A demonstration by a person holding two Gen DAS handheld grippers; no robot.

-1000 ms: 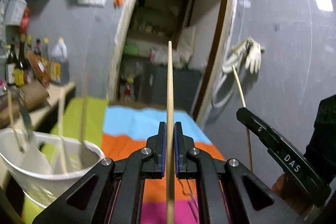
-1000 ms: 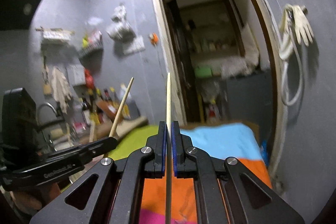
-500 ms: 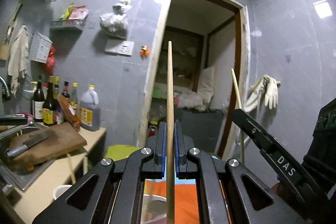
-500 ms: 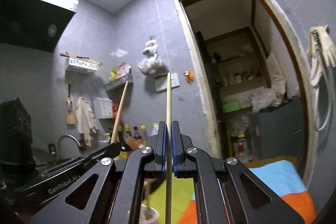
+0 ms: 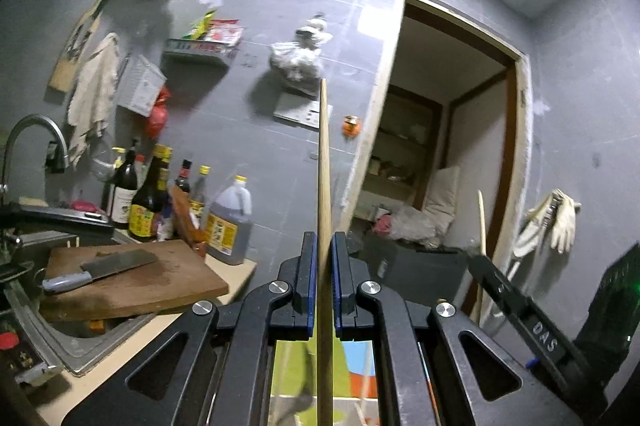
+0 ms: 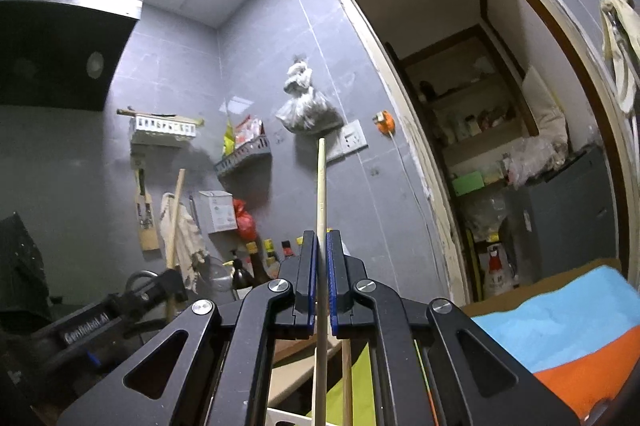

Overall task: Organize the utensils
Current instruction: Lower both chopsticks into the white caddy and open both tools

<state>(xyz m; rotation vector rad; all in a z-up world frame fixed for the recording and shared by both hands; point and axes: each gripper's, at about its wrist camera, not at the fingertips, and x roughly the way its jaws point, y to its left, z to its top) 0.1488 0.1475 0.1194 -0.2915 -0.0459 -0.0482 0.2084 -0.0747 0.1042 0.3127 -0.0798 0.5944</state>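
My left gripper (image 5: pixel 323 240) points level and is shut on a wooden chopstick (image 5: pixel 323 154) that stands upright between its blue pads. In the left wrist view the right gripper (image 5: pixel 478 262) shows at the right edge with its own paler chopstick (image 5: pixel 482 222) rising from it. The right wrist view shows my right gripper (image 6: pixel 321 240) shut on that pale chopstick (image 6: pixel 321 178), which is also upright. The left gripper (image 6: pixel 176 282) sits low on the left there, its chopstick (image 6: pixel 176 210) leaning against the wall backdrop.
A wooden cutting board (image 5: pixel 160 278) with a cleaver (image 5: pixel 104 266) lies over the sink (image 5: pixel 48 338) on the left, with bottles (image 5: pixel 224 222) behind it. An open doorway (image 5: pixel 440 146) is ahead on the right. A striped coloured cloth (image 6: pixel 560 326) covers the table below. A range hood (image 6: pixel 52 46) hangs upper left.
Both grippers have swung left and tipped up. The white utensil basket and table dropped out of view, and the sink, counter and wall came in. Each still holds its chopstick.
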